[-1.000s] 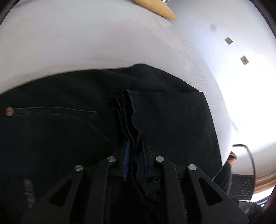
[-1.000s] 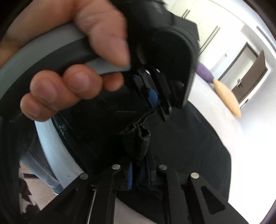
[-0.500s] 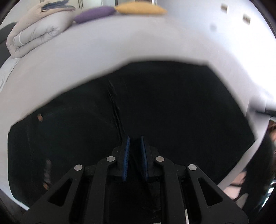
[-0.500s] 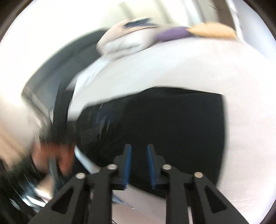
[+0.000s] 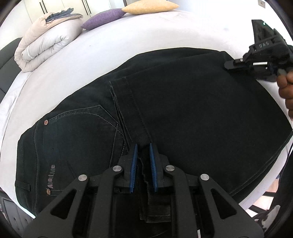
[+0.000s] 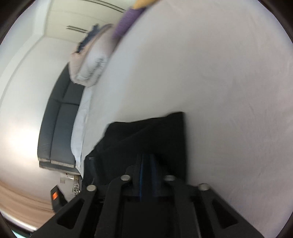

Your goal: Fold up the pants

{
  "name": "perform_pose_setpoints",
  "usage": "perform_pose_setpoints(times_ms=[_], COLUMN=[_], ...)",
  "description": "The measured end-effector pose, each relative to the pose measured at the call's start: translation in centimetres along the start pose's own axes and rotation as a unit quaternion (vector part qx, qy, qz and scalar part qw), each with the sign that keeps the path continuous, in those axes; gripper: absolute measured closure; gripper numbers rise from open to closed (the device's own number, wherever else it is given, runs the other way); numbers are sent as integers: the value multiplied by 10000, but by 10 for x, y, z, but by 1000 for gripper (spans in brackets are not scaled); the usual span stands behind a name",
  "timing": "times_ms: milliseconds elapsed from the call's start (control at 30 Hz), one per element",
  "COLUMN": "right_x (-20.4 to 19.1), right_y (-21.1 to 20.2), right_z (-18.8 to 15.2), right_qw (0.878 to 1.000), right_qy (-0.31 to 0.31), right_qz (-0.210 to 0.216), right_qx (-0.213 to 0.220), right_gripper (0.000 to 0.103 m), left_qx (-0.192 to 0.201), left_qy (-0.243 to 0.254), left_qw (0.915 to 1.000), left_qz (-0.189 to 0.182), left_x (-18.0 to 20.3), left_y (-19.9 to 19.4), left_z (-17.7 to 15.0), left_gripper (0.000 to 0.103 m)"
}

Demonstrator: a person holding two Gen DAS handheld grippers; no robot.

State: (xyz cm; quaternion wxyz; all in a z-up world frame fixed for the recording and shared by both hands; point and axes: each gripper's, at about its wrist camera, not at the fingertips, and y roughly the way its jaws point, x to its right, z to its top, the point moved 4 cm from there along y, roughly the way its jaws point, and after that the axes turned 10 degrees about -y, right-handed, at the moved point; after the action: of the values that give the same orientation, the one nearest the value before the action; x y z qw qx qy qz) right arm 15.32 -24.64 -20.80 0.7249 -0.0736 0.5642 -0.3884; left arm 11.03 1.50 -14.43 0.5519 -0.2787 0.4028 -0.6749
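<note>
1. Since you let go of the hem a second ago, your left gripper (image 5: 142, 146) now stands with its blue pads (image 5: 134, 161) apart, and the cloth between them looks loose rather than pinched; the leg hems lie flat across the seat of the pants (image 5: 183, 109), beside the back pocket (image 5: 77, 128)
2. Because that fold now rests on the bed (image 5: 128, 36) by itself, I judge this step of the fold laid down, with another fold across probably left to do
3. Your left gripper sits low over the near edge of the pants, pointing along the hem line toward the pillows (image 5: 128, 10) and the rolled duvet (image 5: 45, 40)
4. Your right gripper (image 6: 147, 159) has swung off to the far right corner of the pants, turned on its side; from the left view it hovers at that corner
5. Its pads look nearly together, but blur hides whether they hold cloth, so I cannot tell
</note>
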Motion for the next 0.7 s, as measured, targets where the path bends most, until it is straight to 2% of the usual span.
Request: perform_pose_setpoints(times_ms=[133,467,700], right_x=[3,-28,-38], right_y=[-8,-26,-37], right_z=[-20,-92,-131], right_qw=[9999,9986,9989], right_qy=[-49,-167,-73], right_qz=[136,340,271], right_qx=[-66,-379,-375], right_gripper=[103,103,103], left_qx=[-2,9,39], left_qy=[-41,-123,-191], left_qw=[10000,9999,9997], left_qz=[-24,-91,-158], left_x=[3,-14,-18], left_y=[1,3,0], left_z=[-3,0,0], left_gripper=[90,90,90])
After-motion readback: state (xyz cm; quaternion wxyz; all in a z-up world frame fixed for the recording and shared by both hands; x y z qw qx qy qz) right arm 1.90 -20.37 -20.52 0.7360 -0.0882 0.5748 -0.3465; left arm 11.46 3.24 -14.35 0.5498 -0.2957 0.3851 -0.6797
